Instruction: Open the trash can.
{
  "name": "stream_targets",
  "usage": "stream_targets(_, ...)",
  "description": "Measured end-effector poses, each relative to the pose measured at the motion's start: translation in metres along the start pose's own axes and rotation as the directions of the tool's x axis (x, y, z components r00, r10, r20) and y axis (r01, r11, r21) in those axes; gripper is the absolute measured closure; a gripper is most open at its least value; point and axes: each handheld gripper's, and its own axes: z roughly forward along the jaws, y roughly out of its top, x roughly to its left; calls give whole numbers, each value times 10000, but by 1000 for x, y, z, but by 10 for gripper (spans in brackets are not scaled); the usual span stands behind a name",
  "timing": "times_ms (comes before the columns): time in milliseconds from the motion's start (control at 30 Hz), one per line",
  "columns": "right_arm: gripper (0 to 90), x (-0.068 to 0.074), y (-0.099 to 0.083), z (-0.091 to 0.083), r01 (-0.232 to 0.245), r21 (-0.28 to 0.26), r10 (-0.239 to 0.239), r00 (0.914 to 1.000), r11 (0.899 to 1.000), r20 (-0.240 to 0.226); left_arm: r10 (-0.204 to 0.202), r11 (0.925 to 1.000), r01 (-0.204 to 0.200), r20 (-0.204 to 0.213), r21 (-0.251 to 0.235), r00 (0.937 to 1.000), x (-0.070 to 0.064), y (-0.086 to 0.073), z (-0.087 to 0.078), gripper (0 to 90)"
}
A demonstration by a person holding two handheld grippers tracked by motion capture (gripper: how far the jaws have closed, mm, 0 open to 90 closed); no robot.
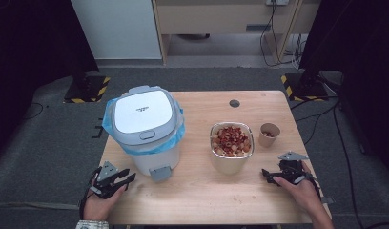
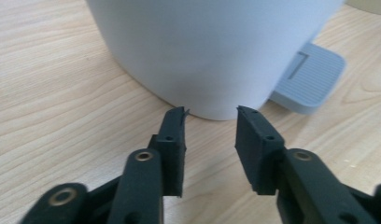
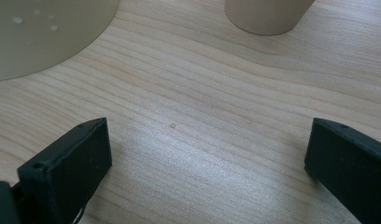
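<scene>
A white pedal bin [image 1: 144, 126] with a blue bag liner and a shut lid stands on the left half of the wooden table [image 1: 207, 195]. Its grey pedal [image 1: 160, 172] faces the front edge. A pale bowl [image 1: 231, 140] of red and light food pieces sits at centre right, with a small paper cup [image 1: 269, 134] beside it. My left gripper [image 1: 128, 175] rests at the front left, open and empty. In the left gripper view, that gripper [image 2: 211, 112] points at the bin's base [image 2: 212, 46], the pedal [image 2: 310, 77] to its right. My right gripper [image 1: 265, 172] lies open at the front right. In the right gripper view, that gripper's [image 3: 209, 123] jaws stand wide apart, short of the bowl [image 3: 44, 32] and cup [image 3: 265, 14].
A round cable hole [image 1: 234, 103] sits near the table's far edge. On the floor beyond are black stands with striped bases [image 1: 87, 88] [image 1: 302, 86] and loose cables [image 1: 283, 47]. Bare wood lies between the two grippers along the front edge.
</scene>
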Motion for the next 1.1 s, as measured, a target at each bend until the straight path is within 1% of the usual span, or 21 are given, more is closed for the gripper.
stream_targets(200,8,1,0,0,-26,1,26,10000,10000,0,518,9982,-507,364,-308,9980,-15,5,-7,745)
stream_targets(267,8,1,0,0,-24,3,24,10000,10000,-1,662,9971,-639,543,-415,9963,-20,7,-7,768)
stream_targets(367,9,0,0,0,19,-6,-19,10000,10000,1,857,9954,-825,679,-490,9940,-26,10,-6,806)
stream_targets(433,9,0,0,0,16,3,-16,10000,10000,0,990,9940,-955,702,-527,9926,-28,11,-5,838)
stream_targets(533,8,1,0,0,17,-18,-17,10000,10000,1,974,9938,-928,762,-614,9923,-27,13,-3,887)
stream_targets(633,9,1,-1,0,20,-10,-20,10000,10000,-7,1239,9912,-1198,762,-567,9894,-31,16,-1,899)
stream_targets(667,9,1,-1,0,20,-10,-20,10000,10000,-7,1239,9912,-1198,762,-567,9894,-31,16,-1,899)
stream_targets(700,9,1,-1,0,24,-8,-24,10000,10000,-7,1397,9895,-1364,727,-477,9875,-33,17,1,899)
stream_targets(733,8,1,-1,0,32,-7,-32,10000,10000,-10,1637,9863,-1617,648,-339,9844,-37,19,4,899)
stream_targets(800,9,1,-1,0,23,-12,-23,10000,10000,-7,1825,9831,-1813,580,-264,9815,-42,21,7,899)
stream_targets(900,9,1,-1,-1,37,-18,-37,10000,10000,4,2216,9751,-2214,499,-94,9739,-49,24,13,899)
stream_targets(933,9,1,-1,-1,61,-26,-61,10000,10000,-2,2274,9738,-2272,482,-105,9726,-52,25,15,899)
stream_targets(1033,9,2,-1,-1,83,-17,-83,10000,10000,-21,2630,9647,-2633,360,33,9641,-58,28,21,898)
stream_targets(1067,9,2,-1,-1,83,-17,-83,10000,10000,-21,2630,9647,-2633,360,33,9641,-58,28,21,898)
stream_targets(1100,9,2,-1,-1,82,-13,-82,10000,10000,-27,2784,9603,-2790,433,81,9595,-62,30,26,897)
